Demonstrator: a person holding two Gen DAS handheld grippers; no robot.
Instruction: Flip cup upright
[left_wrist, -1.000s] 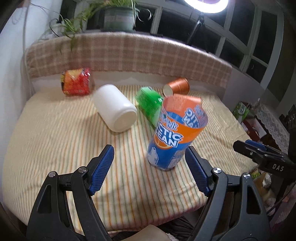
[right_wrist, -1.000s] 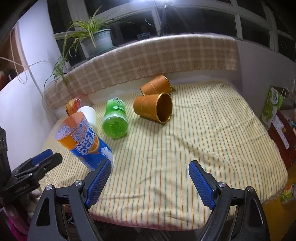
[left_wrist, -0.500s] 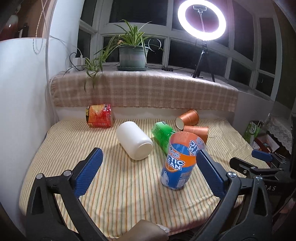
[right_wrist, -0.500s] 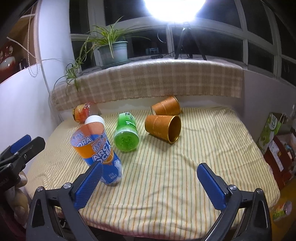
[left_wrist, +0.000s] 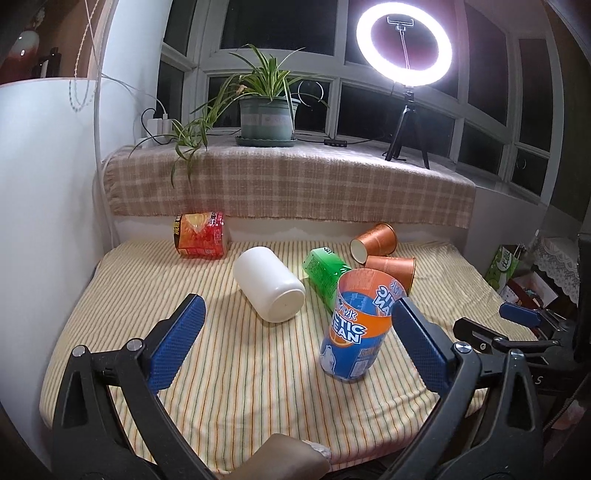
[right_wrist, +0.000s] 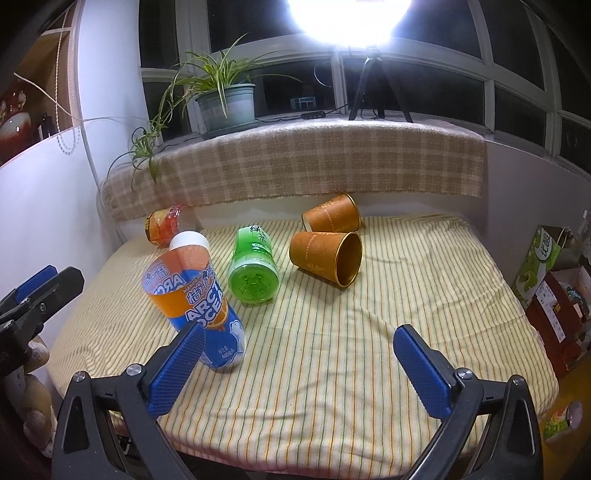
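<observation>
The orange and blue "Arctic Ocean" cup (left_wrist: 356, 326) stands mouth up on the striped cloth, leaning slightly; it also shows in the right wrist view (right_wrist: 195, 306). My left gripper (left_wrist: 295, 347) is open and empty, held back from the cup, whose right side sits by my right finger. My right gripper (right_wrist: 299, 369) is open and empty, with the cup just beyond its left finger. Two brown paper cups lie on their sides further back, one nearer (right_wrist: 327, 256) and one behind it (right_wrist: 332, 218).
A white jar (left_wrist: 267, 282), a green cup (right_wrist: 253, 271) and a red-orange packet (left_wrist: 199, 238) lie on the cloth. The table's front edge (right_wrist: 314, 454) is close below my grippers. A checked ledge (left_wrist: 288, 188) with a plant pot and ring light stands behind.
Both grippers have pulled back and up from the cup, so more of the room shows. The cup stays standing where it was.
</observation>
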